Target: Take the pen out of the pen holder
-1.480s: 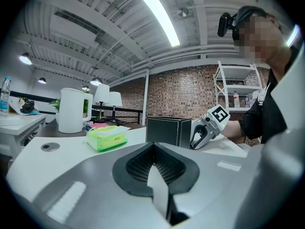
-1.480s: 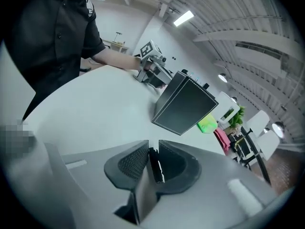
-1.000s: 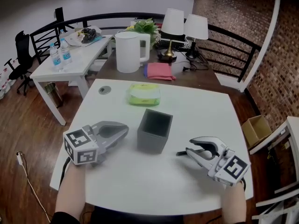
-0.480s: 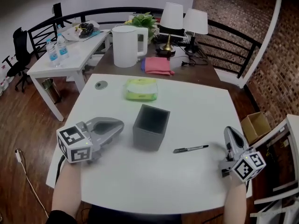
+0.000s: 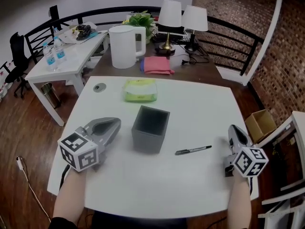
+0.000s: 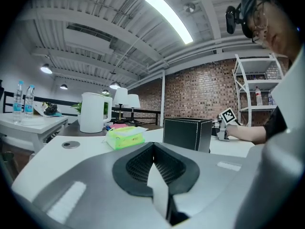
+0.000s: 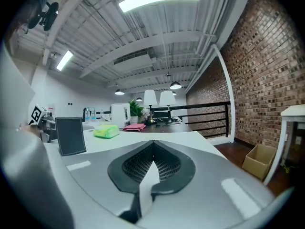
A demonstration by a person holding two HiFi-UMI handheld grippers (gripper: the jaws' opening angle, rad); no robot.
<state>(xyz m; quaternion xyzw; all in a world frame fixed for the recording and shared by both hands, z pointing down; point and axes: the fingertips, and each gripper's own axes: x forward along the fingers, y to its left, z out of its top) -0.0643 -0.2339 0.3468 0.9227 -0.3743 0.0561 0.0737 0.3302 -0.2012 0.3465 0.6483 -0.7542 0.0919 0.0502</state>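
A black pen (image 5: 193,150) lies flat on the white table (image 5: 190,104), to the right of the dark square pen holder (image 5: 150,129). The holder stands upright mid-table and looks empty; it also shows in the left gripper view as the pen holder (image 6: 187,133) and in the right gripper view as the pen holder (image 7: 70,135). My right gripper (image 5: 235,130) rests near the table's right edge, shut and empty, clear of the pen. Left of the holder my left gripper (image 5: 113,123) sits shut with nothing in it.
A green tissue pack (image 5: 139,89) lies behind the holder. A round grommet (image 5: 99,87) sits at the table's back left. Beyond stand a white kettle (image 5: 123,46), a pink cloth (image 5: 157,65) and two lamps (image 5: 182,20). A cardboard box (image 5: 261,124) sits on the floor at right.
The right gripper let go of the pen, which now lies on the table, swung out to the table's right edge and shut. The left gripper barely moved.
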